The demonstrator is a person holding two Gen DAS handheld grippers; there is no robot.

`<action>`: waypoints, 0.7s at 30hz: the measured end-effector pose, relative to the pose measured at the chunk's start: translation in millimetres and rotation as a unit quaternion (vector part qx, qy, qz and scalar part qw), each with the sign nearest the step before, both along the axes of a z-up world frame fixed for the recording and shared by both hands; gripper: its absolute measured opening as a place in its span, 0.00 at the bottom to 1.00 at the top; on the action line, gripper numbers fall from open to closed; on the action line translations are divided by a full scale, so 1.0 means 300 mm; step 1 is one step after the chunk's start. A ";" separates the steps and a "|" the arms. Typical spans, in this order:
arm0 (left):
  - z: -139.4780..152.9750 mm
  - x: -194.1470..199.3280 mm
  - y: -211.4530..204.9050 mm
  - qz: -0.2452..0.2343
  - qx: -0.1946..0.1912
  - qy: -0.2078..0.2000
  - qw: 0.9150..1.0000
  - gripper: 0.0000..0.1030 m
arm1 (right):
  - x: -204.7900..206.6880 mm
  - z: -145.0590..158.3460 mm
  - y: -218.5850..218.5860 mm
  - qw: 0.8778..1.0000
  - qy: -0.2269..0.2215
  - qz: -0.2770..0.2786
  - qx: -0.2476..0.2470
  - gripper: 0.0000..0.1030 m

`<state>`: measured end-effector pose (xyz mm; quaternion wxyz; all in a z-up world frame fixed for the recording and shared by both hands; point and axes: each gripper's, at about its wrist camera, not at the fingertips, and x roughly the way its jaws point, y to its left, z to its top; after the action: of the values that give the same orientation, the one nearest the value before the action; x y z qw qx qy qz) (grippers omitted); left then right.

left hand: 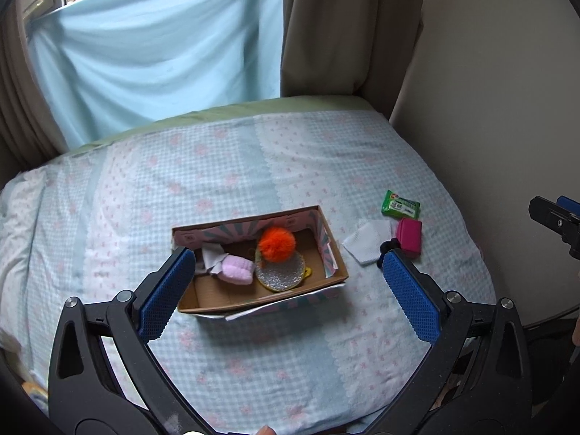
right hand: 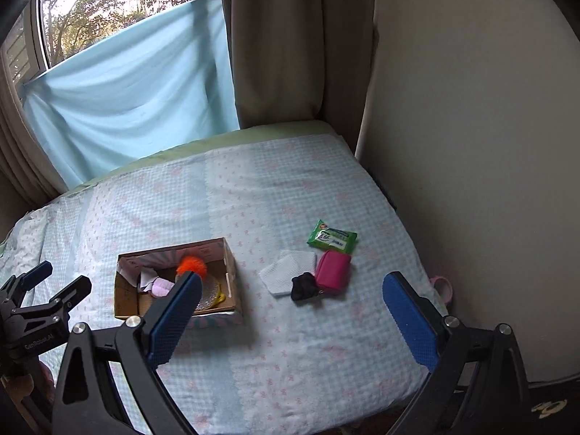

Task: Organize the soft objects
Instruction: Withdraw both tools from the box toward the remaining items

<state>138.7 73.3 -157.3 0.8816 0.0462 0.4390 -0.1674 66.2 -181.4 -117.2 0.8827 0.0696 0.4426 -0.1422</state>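
An open cardboard box (left hand: 337,261) (right hand: 235,290) sits on the bed. It holds an orange pompom (left hand: 277,239) (right hand: 191,265), a pink plush piece (left hand: 237,270), a glittery round pad (left hand: 281,272) and a pale cloth (left hand: 212,257). To its right lie a white cloth (left hand: 366,241) (right hand: 286,272), a black soft item (right hand: 304,287), a pink pouch (left hand: 409,235) (right hand: 331,272) and a green wipes pack (left hand: 400,208) (right hand: 331,237). My left gripper (left hand: 286,272) is open and empty above the box. My right gripper (right hand: 290,288) is open and empty above the loose items.
The bed has a checked blue and pink cover (left hand: 253,166) (right hand: 290,344). A wall (right hand: 471,145) runs along its right side. Curtains (left hand: 319,29) and a blue sheet (left hand: 152,54) hang behind. A pink ring (right hand: 444,286) lies at the bed's right edge.
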 end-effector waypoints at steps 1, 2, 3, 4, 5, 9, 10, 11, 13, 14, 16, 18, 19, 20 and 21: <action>-0.003 -0.004 -0.030 0.002 0.000 0.000 1.000 1.00 | 0.002 -0.002 -0.038 1.000 -0.002 0.003 0.001 0.97; -0.004 -0.007 -0.061 0.006 -0.002 0.000 1.000 1.00 | 0.007 -0.009 -0.081 1.000 -0.003 0.008 0.004 0.97; -0.008 -0.008 -0.094 0.012 -0.003 0.001 1.000 1.00 | 0.012 -0.016 -0.120 1.000 -0.004 0.014 0.007 0.97; -0.015 -0.009 -0.126 0.019 -0.004 0.003 1.000 1.00 | 0.022 -0.027 -0.161 1.000 -0.005 0.024 0.011 0.97; -0.021 -0.011 -0.162 0.028 -0.004 0.005 1.000 1.00 | 0.035 -0.041 -0.197 0.999 -0.003 0.034 0.013 0.97; -0.060 -0.015 -0.313 0.073 -0.008 0.015 0.997 1.00 | 0.091 -0.112 -0.335 0.998 0.007 0.068 0.017 0.97; -0.075 -0.016 -0.348 0.083 -0.011 0.018 0.996 1.00 | 0.105 -0.134 -0.361 0.997 0.012 0.073 0.019 0.97; -0.092 -0.017 -0.382 0.092 -0.015 0.023 0.995 1.00 | 0.122 -0.156 -0.388 0.997 0.017 0.076 0.021 0.97; -0.127 -0.019 -0.447 0.102 -0.025 0.038 0.994 1.00 | 0.149 -0.197 -0.432 0.996 0.024 0.080 0.031 0.97; -0.144 -0.024 -0.475 0.107 -0.028 0.041 0.993 1.00 | 0.162 -0.215 -0.451 0.996 0.026 0.081 0.034 0.97; -0.178 -0.030 -0.523 0.115 -0.031 0.051 0.992 1.00 | 0.183 -0.256 -0.487 0.995 0.030 0.082 0.040 0.97; -0.215 -0.035 -0.564 0.120 -0.033 0.060 0.990 1.00 | 0.214 -0.304 -0.516 0.995 0.039 0.077 0.050 0.97; -0.234 -0.037 -0.585 0.121 -0.031 0.064 0.990 1.00 | 0.229 -0.328 -0.531 0.995 0.043 0.073 0.057 0.97; -0.255 -0.035 -0.603 0.123 -0.029 0.068 0.990 1.00 | 0.241 -0.354 -0.542 0.995 0.045 0.068 0.064 0.97; -0.279 -0.034 -0.618 0.125 -0.029 0.072 0.989 1.00 | 0.254 -0.381 -0.552 0.994 0.047 0.062 0.070 0.97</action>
<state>128.4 -112.1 -240.9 0.8624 -0.0466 0.4990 -0.0710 142.4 -347.0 -231.5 0.8609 0.0966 0.4961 -0.0586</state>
